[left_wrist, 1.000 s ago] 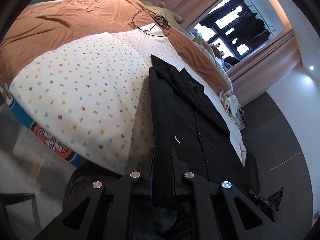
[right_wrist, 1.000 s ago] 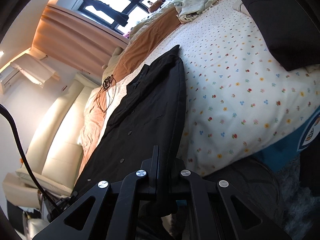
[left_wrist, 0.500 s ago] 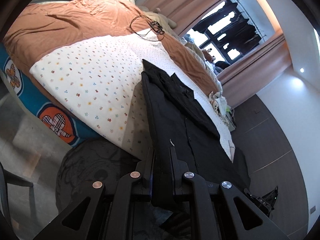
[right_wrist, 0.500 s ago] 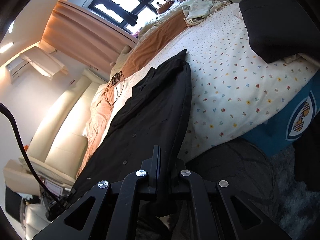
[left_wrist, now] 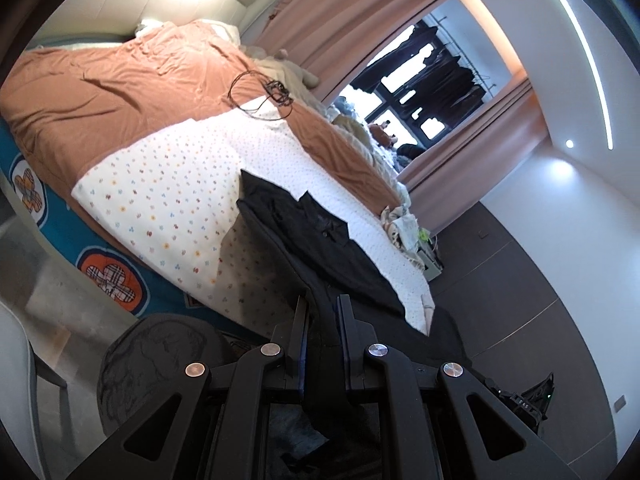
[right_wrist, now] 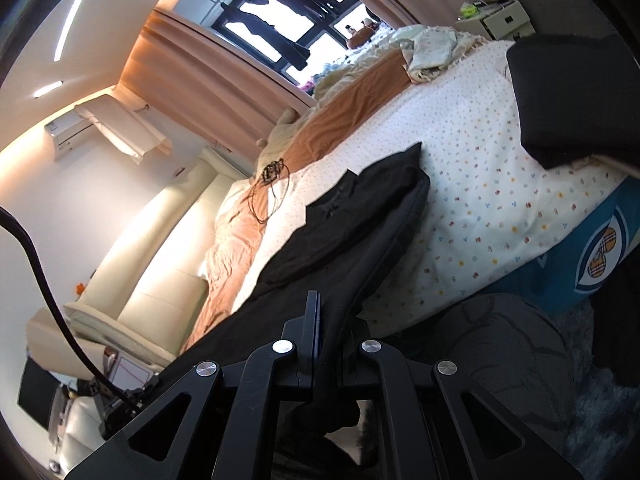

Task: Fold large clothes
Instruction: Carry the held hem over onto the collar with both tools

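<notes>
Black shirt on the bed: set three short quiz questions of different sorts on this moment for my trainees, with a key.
1. True or false: both grippers are shut on the black shirt.
2. Multiple choice: the far end of the shirt rests on (A) the bare floor, (B) the white flower-print sheet, (C) a chair.
3. Fill in: the tangled black cable lies mostly on the ____-coloured cover.

Key
1. True: the left gripper and the right gripper each pinch a hem corner.
2. B
3. Orange
</notes>
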`<state>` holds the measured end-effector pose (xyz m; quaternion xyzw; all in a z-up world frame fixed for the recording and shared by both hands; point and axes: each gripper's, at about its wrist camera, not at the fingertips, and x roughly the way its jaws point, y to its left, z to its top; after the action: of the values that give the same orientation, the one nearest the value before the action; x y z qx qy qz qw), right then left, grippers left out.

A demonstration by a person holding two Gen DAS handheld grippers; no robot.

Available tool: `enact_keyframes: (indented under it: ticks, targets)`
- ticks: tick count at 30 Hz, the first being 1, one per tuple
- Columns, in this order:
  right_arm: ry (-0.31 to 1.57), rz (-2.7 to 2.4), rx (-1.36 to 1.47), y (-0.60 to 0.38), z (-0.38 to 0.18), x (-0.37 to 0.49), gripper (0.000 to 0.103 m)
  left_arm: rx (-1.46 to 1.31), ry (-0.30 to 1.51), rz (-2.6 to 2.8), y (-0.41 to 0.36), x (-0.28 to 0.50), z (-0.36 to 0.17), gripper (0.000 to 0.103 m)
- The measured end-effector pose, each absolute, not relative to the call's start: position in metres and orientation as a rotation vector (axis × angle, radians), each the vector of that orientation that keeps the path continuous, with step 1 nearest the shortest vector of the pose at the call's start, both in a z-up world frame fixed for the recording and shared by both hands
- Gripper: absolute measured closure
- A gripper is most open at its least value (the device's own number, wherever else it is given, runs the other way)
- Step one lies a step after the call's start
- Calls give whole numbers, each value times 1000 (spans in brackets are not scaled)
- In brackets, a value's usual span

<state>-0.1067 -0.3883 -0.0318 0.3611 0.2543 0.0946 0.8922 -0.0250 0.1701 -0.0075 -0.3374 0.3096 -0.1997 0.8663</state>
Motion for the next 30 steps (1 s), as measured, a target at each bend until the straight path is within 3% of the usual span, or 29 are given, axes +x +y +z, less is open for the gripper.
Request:
enact_keyframes:
  ticks: [10, 16, 30]
  targets:
    - [485, 232, 735, -387, 3, -112, 97, -687, 583, -433, 169, -22, 35, 91]
    - [459, 238, 752, -402, 24, -85, 97, -687, 559, -422, 170, 18, 62, 91]
    - [426, 273, 753, -437, 70, 73, 97, -606, 504, -364, 145, 168, 123, 91]
